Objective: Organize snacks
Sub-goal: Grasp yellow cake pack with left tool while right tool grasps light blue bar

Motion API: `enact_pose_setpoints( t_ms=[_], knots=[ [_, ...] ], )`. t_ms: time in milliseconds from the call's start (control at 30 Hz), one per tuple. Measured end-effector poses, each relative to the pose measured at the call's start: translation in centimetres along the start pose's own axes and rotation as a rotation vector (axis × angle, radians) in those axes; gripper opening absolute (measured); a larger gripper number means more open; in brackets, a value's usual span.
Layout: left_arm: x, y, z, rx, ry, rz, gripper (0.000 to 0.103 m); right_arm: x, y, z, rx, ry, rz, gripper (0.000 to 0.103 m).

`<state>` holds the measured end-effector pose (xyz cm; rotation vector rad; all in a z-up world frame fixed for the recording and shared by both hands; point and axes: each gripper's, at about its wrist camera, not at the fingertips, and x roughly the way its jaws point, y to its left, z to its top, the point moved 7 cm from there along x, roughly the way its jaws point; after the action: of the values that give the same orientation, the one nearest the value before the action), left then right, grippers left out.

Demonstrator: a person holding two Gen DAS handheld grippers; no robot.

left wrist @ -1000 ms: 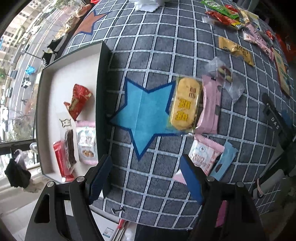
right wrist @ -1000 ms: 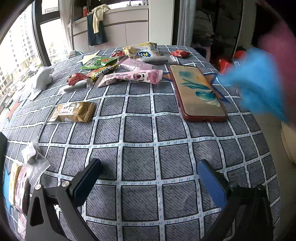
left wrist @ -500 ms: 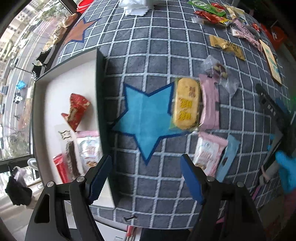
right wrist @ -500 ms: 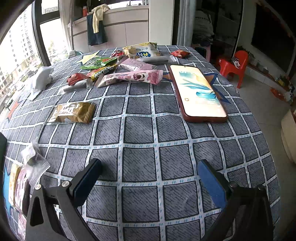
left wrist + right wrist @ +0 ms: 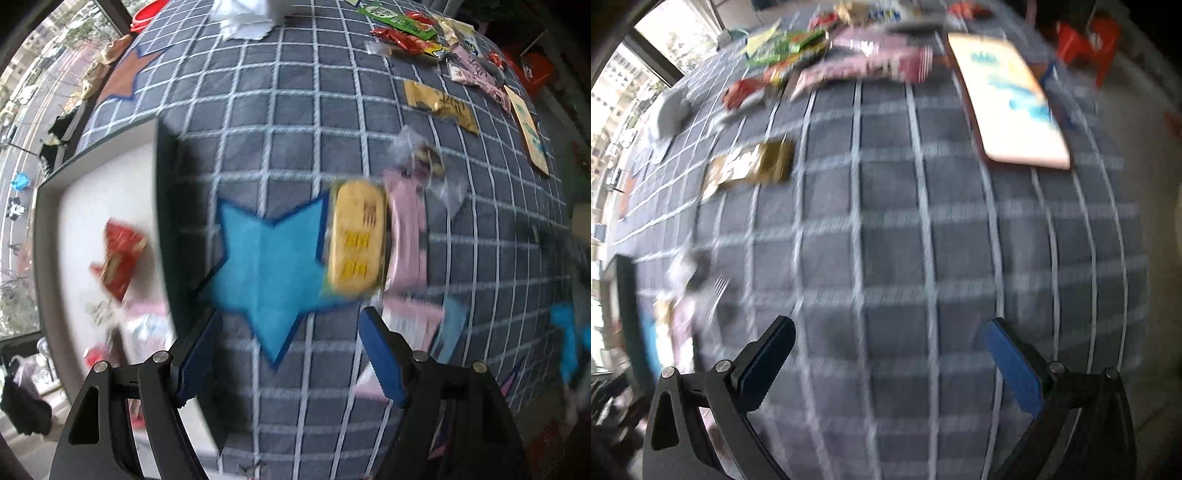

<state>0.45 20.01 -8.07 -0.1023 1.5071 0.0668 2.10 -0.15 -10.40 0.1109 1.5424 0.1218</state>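
A yellow snack pack lies by a blue star patch on the grid tablecloth, with a pink pack beside it. A white tray at the left holds a red pack and other blurred snacks. My left gripper is open and empty above the star. My right gripper is open and empty above bare cloth. A gold pack and a pile of snacks lie farther off in the right wrist view.
A phone lies at the far right of the table. White tissue sits at the far edge. A gold pack and red and green packs lie far right. A red chair stands beyond the table.
Both views are now blurred by motion. The left gripper has shifted right and closer over the star. The right gripper has lifted and tilted, so the table looks farther away.
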Motion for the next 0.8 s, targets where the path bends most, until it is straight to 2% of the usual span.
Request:
enact_pose_setpoints(
  t_ms=[133, 167, 333, 467, 533, 633, 800],
  knots=[
    [2.4, -0.3, 2.6, 0.023, 0.01, 0.01, 0.08, -0.1, 1.5, -4.3, -0.013, 0.091, 0.014, 0.103],
    [2.7, -0.4, 3.1, 0.024, 0.005, 0.0, 0.085, 0.0, 2.0, -5.1, -0.015, 0.108, 0.021, 0.103],
    [3.5, -1.2, 4.7, 0.069, -0.008, -0.031, 0.089, 0.9, 5.3, -9.4, -0.002, 0.195, 0.067, 0.103],
    [3.7, -2.1, 4.1, 0.093, 0.016, 0.002, 0.089, 2.2, 7.7, -10.9, 0.007, 0.211, 0.026, 0.103],
    [3.5, -1.5, 3.4, 0.082, 0.014, -0.007, 0.089, 3.0, 9.2, -11.7, 0.016, 0.225, 0.037, 0.103],
    [4.3, -0.3, 2.0, 0.087, 0.035, 0.018, 0.089, 4.6, 11.4, -11.9, 0.017, 0.242, 0.026, 0.103],
    [4.5, -0.2, 2.6, 0.085, 0.021, -0.009, 0.089, 5.6, 14.0, -11.6, -0.023, 0.223, -0.036, 0.103]
  ],
)
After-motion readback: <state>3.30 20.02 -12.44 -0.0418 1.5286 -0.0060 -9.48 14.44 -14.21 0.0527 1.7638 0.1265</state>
